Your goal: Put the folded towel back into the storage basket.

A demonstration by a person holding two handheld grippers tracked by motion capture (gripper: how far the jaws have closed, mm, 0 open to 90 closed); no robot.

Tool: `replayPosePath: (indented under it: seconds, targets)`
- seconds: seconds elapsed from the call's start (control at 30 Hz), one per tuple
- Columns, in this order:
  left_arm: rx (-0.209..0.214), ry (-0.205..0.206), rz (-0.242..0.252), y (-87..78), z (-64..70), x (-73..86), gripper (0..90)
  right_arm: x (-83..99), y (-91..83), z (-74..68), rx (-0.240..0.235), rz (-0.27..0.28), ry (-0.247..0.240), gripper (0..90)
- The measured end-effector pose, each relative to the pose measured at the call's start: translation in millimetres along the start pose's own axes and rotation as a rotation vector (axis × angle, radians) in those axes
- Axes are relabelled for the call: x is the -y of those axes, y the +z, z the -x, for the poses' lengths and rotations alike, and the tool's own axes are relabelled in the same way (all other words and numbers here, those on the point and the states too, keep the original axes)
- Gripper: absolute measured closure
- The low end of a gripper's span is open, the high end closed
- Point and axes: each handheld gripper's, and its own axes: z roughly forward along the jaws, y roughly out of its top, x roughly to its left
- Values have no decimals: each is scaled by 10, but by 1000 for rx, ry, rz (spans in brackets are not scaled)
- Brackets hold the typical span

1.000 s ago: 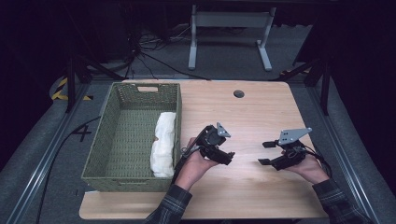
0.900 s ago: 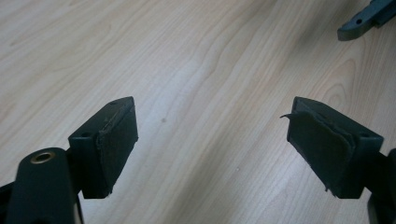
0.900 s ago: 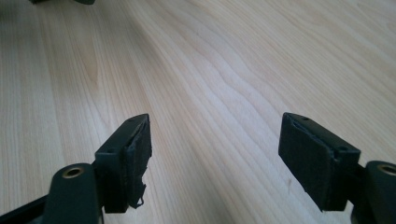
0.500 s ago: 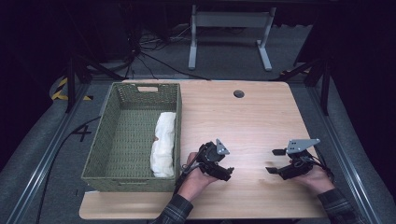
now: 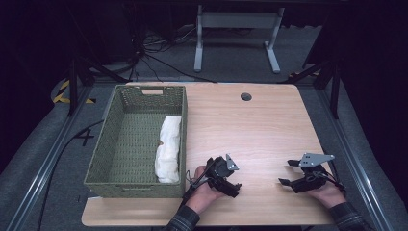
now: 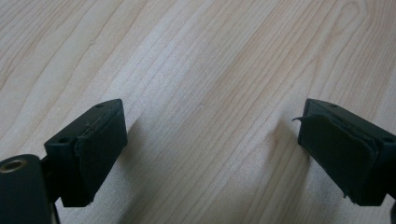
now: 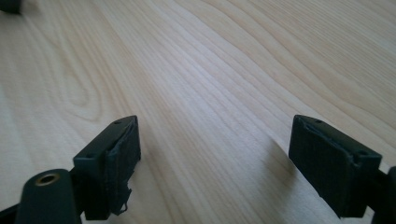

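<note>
White cloth, rolled or folded into a long bundle, is seen lying in the green woven basket along its right wall, with one end near the near-right corner. It looks soft and slightly rumpled, with a small brownish mark near its middle; the fabric cannot be made out more closely. The basket stands on the left part of the wooden table, touching nothing else.

Both tools are held low over the near edge of the table, well apart from each other. The left gripper is held just beside the basket's near-right corner, and its jaws are spread wide with bare wood between them, as the left gripper view shows. The right gripper is held near the right edge, its jaws likewise parted and empty in the right gripper view.

The work appears to be at a rest or finish point, with the cloth judged to be already placed. For this step to be done well, the grippers are best set down level on the wood, jaws kept apart, and kept clear of the basket wall so that nothing is nudged. If the cloth is to be taken again, it should be pinched at the middle of the roll, where the bundle is least likely to unroll.
</note>
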Motion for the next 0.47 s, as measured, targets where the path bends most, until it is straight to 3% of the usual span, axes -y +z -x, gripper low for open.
replayPosePath:
  seconds: [0.1, 0.47]
  targets:
    - [24, 18, 42, 27, 0, 63, 10, 42, 28, 26, -10, 30, 22, 150]
    - [31, 37, 35, 27, -8, 57, 0, 43, 28, 32, -17, 28, 22, 145]
